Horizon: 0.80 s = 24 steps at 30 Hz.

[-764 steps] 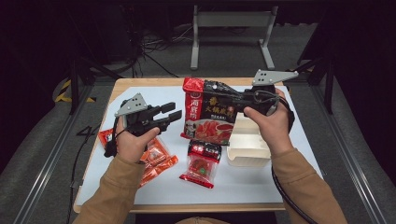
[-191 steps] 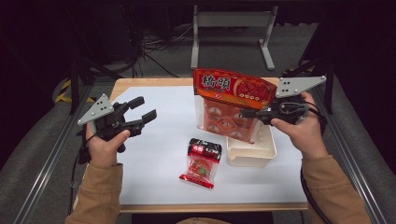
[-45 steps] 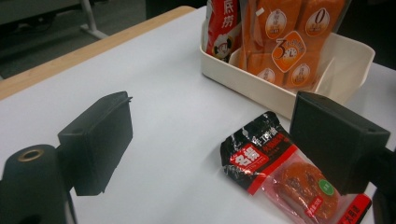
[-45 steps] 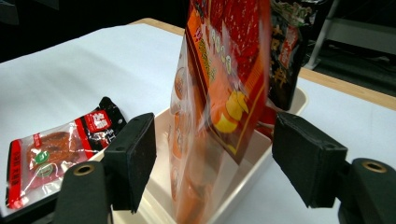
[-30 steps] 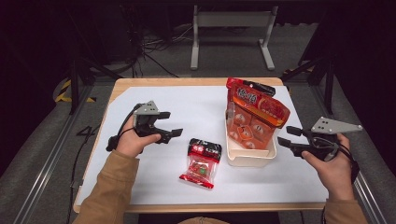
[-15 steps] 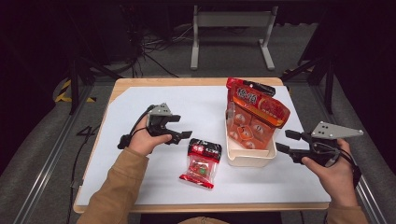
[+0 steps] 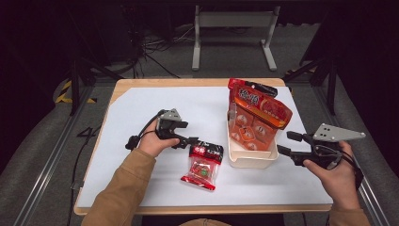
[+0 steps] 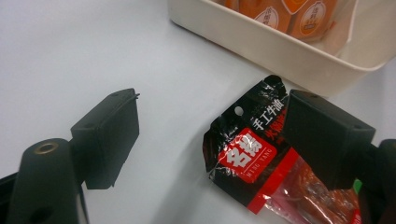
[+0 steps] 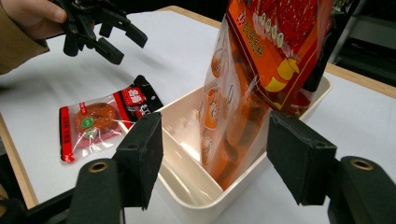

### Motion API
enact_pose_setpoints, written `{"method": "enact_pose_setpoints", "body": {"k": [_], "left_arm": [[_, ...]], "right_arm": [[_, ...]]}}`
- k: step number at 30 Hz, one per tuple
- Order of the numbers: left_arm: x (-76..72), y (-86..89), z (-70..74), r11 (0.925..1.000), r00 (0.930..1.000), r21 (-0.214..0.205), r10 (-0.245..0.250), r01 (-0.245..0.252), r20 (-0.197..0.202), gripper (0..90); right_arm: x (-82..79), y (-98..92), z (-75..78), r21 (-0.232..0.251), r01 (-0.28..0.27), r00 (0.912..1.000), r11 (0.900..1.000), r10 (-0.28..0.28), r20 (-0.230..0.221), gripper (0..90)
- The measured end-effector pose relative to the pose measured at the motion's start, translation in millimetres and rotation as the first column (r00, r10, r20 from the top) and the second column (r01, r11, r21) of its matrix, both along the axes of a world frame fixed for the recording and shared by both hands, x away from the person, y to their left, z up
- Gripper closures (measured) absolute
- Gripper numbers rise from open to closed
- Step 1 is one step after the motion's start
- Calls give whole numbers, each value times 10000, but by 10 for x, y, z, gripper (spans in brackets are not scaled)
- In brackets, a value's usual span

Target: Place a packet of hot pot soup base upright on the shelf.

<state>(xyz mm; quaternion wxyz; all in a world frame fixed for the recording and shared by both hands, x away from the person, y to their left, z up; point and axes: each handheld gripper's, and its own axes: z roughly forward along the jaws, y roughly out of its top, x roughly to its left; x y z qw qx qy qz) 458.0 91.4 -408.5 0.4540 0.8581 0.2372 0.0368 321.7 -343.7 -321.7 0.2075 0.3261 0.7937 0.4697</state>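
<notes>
The left gripper (image 7: 192, 141) hangs just over the black top edge of the small red snack packet (image 7: 203, 165) lying flat on the bench (image 7: 141, 113), jaws wide but just closing slightly; the right gripper (image 7: 283, 143) stands open beside the white bin (image 7: 249, 160), its jaws having just widened, nothing between them

left claw (image 7: 192, 140) open, right claw (image 7: 284, 143) open

1 small snack pkt (image 7: 202, 161), 1 big orange bag (image 7: 254, 117), 1 white bin (image 7: 249, 160), 2 grippers.
</notes>
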Motion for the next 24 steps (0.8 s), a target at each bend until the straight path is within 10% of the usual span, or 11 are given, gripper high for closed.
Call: {"method": "enact_pose_setpoints", "body": {"k": [24], "left_arm": [[98,-133,-353,9977,9835,-195,-667,643,-1681,430]], "right_arm": [[38,5,-36,-26,-73,9999,10000,73,-90,364]]}}
